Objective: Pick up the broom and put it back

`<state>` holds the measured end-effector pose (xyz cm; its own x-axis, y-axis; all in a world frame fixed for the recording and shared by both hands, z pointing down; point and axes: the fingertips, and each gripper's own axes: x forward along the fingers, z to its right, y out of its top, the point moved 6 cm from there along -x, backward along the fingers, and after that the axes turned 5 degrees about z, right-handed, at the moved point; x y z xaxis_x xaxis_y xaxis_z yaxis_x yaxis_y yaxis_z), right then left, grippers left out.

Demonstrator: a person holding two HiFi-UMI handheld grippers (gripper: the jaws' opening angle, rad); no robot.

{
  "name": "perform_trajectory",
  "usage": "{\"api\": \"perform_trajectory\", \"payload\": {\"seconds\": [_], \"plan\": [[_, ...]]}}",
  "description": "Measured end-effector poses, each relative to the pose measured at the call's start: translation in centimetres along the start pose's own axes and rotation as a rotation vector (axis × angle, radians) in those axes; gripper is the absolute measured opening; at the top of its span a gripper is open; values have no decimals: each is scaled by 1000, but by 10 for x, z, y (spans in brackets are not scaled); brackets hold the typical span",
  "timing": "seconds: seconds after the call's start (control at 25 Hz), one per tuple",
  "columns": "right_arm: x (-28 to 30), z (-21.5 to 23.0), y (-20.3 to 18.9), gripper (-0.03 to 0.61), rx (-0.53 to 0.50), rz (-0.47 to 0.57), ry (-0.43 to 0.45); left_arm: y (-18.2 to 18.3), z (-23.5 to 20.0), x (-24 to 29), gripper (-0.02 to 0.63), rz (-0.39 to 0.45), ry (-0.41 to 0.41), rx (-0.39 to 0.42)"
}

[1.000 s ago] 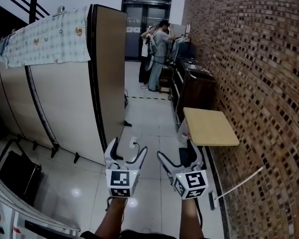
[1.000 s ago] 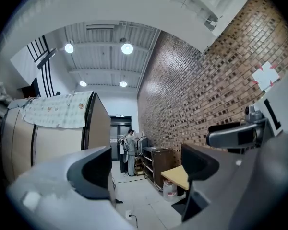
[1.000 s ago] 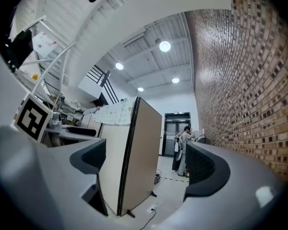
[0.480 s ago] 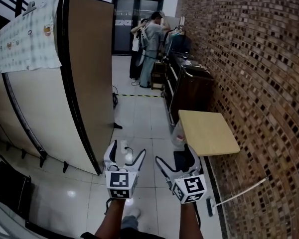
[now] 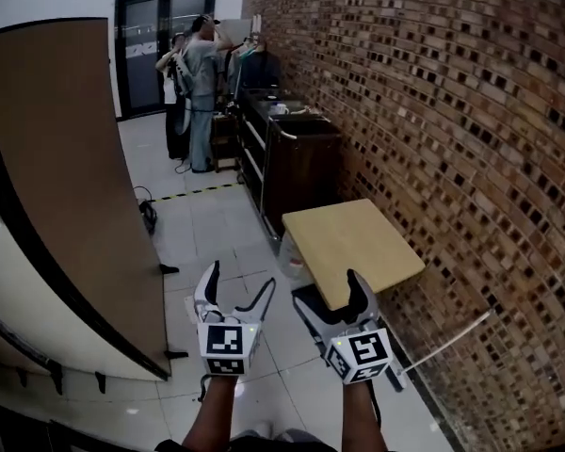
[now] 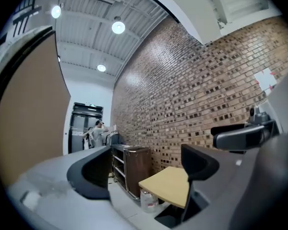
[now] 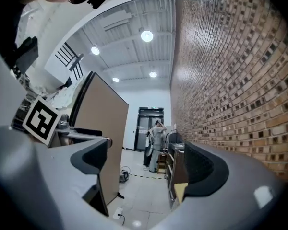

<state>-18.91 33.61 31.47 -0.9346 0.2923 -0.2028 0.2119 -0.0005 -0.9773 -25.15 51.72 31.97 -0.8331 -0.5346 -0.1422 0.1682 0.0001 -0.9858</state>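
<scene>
A brick wall (image 5: 433, 111) runs along the right of the jaws and on ahead. Just ahead and right of the jaws, a small light-wood table (image 5: 353, 243) stands against it; beyond that is a dark cabinet (image 5: 297, 163). Left of the jaws rises a tall brown partition (image 5: 66, 177) with a dark edge. Between them lies a pale tiled floor (image 5: 217, 234), glossy, crossed far ahead by a yellow-and-black striped line (image 5: 202, 191). At the far end are dark glass doors (image 5: 160, 50), with people (image 5: 200, 83) standing before them. Round ceiling lights (image 6: 118, 27) glow overhead.
</scene>
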Motion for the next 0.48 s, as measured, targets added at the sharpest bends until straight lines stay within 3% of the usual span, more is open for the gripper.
{"api": "perform_trajectory", "payload": {"seconds": [0.24, 0.48], "plan": [[-20, 84, -18, 509, -40, -49, -232, -27, 61, 93, 460, -1, -228, -62], [-86, 175, -16, 500, -95, -52, -500, -34, 181, 169, 460, 29, -521, -82]]}}
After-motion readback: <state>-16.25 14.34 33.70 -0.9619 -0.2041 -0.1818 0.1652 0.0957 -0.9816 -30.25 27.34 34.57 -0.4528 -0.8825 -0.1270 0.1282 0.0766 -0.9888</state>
